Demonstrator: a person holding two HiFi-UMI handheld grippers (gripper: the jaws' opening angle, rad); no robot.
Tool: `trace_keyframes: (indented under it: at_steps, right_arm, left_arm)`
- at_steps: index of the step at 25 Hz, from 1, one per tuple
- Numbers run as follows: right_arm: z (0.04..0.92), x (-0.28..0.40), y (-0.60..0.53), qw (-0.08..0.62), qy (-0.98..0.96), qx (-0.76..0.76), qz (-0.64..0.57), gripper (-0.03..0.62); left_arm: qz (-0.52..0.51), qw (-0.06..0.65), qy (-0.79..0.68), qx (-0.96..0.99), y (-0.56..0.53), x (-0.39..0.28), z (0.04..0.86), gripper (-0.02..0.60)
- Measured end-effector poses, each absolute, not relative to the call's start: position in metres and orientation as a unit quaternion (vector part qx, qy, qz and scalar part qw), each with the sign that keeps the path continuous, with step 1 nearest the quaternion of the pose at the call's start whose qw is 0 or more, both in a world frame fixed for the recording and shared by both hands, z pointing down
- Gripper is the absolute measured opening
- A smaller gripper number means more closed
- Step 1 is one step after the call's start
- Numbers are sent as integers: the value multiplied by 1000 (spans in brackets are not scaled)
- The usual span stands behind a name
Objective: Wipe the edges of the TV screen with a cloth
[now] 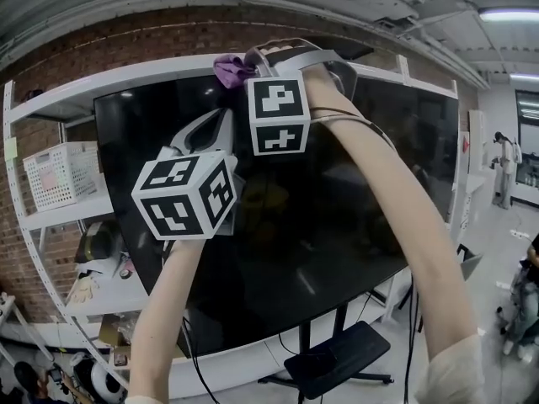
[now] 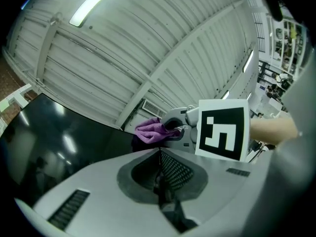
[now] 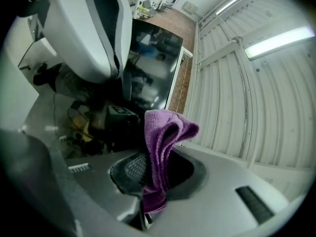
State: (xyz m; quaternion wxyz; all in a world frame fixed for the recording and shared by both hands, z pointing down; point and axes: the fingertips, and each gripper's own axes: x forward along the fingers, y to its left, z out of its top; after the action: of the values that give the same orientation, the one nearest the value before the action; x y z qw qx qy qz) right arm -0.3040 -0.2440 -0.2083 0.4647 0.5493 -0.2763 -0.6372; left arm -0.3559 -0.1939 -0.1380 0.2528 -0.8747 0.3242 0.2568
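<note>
A large black TV screen (image 1: 337, 217) stands on a wheeled stand. My right gripper (image 1: 250, 64) is raised to the TV's top edge, left of its middle, and is shut on a folded purple cloth (image 1: 229, 69). In the right gripper view the cloth (image 3: 163, 142) sticks up from between the jaws of the right gripper (image 3: 155, 158). My left gripper (image 1: 224, 116) hangs in front of the screen just below the cloth, pointing up. In its own view the left gripper (image 2: 159, 153) is shut on nothing, and the cloth (image 2: 150, 131) lies just beyond its tips.
White shelving (image 1: 63, 209) frames the TV, with a white basket (image 1: 57, 173) and clutter on the left shelves. The black stand base (image 1: 337, 362) sits on the floor below. A person (image 1: 507, 167) stands far right. The ceiling (image 2: 148, 43) is close overhead.
</note>
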Motion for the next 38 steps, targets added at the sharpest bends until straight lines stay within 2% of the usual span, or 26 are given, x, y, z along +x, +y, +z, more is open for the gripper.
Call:
trace_keyframes:
  at_steps: [4,9,14,22,34,38]
  right_arm:
    - [-208,-283,-240,467,-261,548,-643,49]
    - [-210,-223,-235,488,-233,548,-638,49]
    - [-205,-166,-233,490,-237,536,-645,49]
    - [-208,-77,-232,500,-254,523,-642,49]
    - [-209,27,-231,486,-286,535,-630,49]
    - [-210,57,-228,480,-272,543,-633,49]
  left_arm:
    - [292,267,310,-864,-183,-330,-152,21]
    - [304,260,286,-871,-176,-279,-160,21]
    - [325,223,246,-885,-174,-211,-155,21]
    - [336,274,260,-863,-160,-110,-165,21]
    - [318,270,243,-876,-169,-14,-168,21]
    - [322,243,219,-889,-174,12,-156,21]
